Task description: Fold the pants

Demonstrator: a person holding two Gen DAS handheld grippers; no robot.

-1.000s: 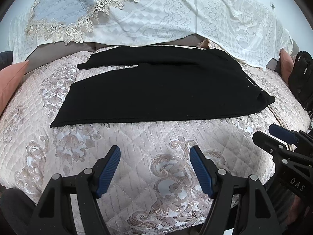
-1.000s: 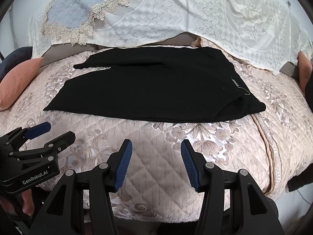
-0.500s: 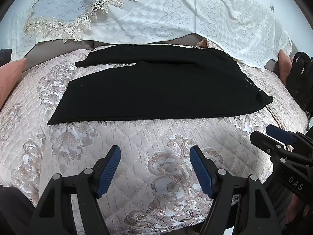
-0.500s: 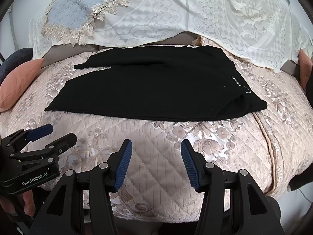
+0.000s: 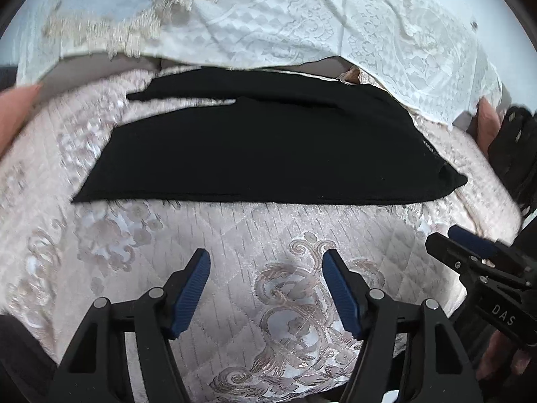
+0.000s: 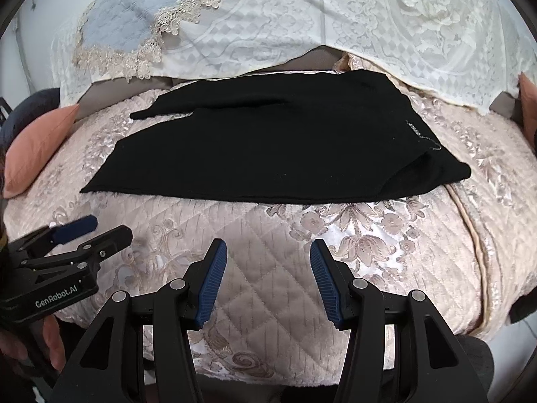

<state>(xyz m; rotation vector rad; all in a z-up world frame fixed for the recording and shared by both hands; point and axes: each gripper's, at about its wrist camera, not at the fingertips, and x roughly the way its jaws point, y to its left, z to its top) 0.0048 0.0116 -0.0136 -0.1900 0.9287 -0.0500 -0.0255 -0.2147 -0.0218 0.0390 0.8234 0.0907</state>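
Closest to the lens, the left gripper (image 5: 266, 268) is seen hovering over the quilt, jaws spread wide with nothing caught between the blue pads. Same deal with the right gripper (image 6: 267, 258): jaws spread, nothing pinched, just the quilted bedspread (image 6: 268, 288) showing through the gap. Each gripper is also caught by the other one's camera, off at the edge of the frame, and both are held apart from the fabric. A bit of a hand (image 6: 50, 346) can be made out wrapped under the left gripper's handle in the right wrist view.

Past the fingertips, a stretch of bare pinkish quilt with swirly floral embroidery is seen, and then the pants (image 6: 268, 144). They're black and laid flat across the bed, running left to right, with the leg ends out to the left and the waistband on the right, where a small label (image 6: 414, 129) is stitched. The two legs are mostly stacked, though the far leg's hem is seen poking out separately at the back left. The near right corner at the waist looks a little rumpled. Neither gripper is touching them.

Further back, a salmon-coloured cushion (image 6: 37, 147) is propped at the left edge of the bed. Behind everything, a white lace cover (image 6: 369, 20) is draped, with a blue-grey quilted piece (image 6: 134, 10) trimmed in beige lace on its left. The left wrist view is smeared with blur, so fine detail is lost there.
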